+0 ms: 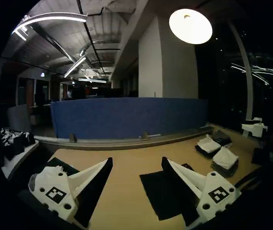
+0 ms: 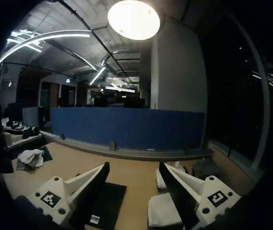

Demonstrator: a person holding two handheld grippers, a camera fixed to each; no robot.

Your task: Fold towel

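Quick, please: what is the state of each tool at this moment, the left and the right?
Left tool: open, holding nothing.
Right tool: open, holding nothing.

Left gripper view: the camera sits low over a wooden table (image 1: 117,207), just behind the left gripper (image 1: 136,161), whose spread white fingers frame the bottom edge. It faces level across the tabletop to a blue partition (image 1: 128,117) at the far side. A round ceiling lamp (image 1: 190,26) is high to the right.

Right gripper view: the camera rides just as low behind the right gripper (image 2: 133,165), facing that partition, with the lamp larger at top centre.

Both views share the table, partition, lamp and a dark towel (image 1: 157,191) lying flat close ahead. The towel lies right of centre in the left gripper view and left of centre in the right gripper view.
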